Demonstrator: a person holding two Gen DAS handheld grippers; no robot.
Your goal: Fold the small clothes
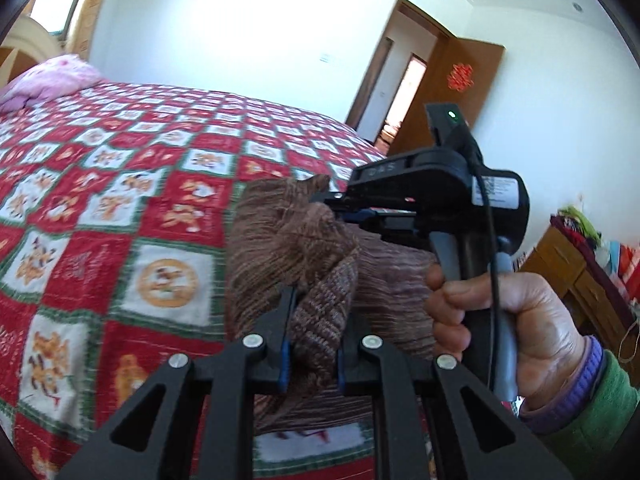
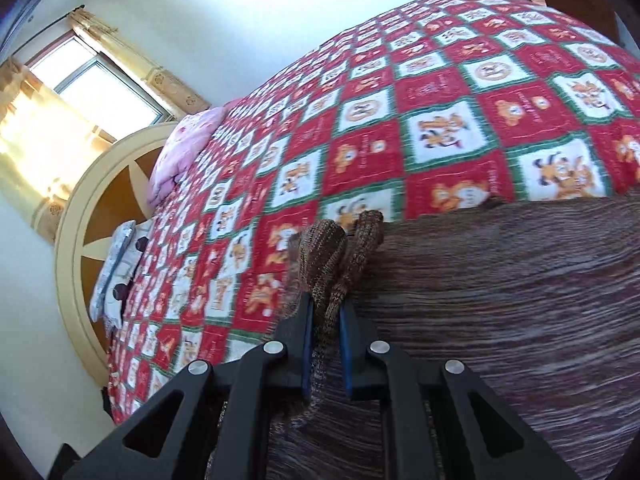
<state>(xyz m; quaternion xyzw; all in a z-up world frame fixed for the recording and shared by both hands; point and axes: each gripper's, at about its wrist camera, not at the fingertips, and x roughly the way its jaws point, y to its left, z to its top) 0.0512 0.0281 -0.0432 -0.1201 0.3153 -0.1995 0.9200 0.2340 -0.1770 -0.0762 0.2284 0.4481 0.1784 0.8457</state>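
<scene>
A brown striped knit garment hangs above the red and white patterned bedspread. My left gripper is shut on a bunched ribbed edge of it. My right gripper is seen in the left wrist view, held by a hand, shut on another bunch of the same garment. In the right wrist view my right gripper clamps the ribbed edge, and the garment stretches off to the right over the bedspread.
A pink pillow lies at the head of the bed by a round headboard. An open wooden door is at the far wall. A wooden cabinet with piled cloth stands to the right.
</scene>
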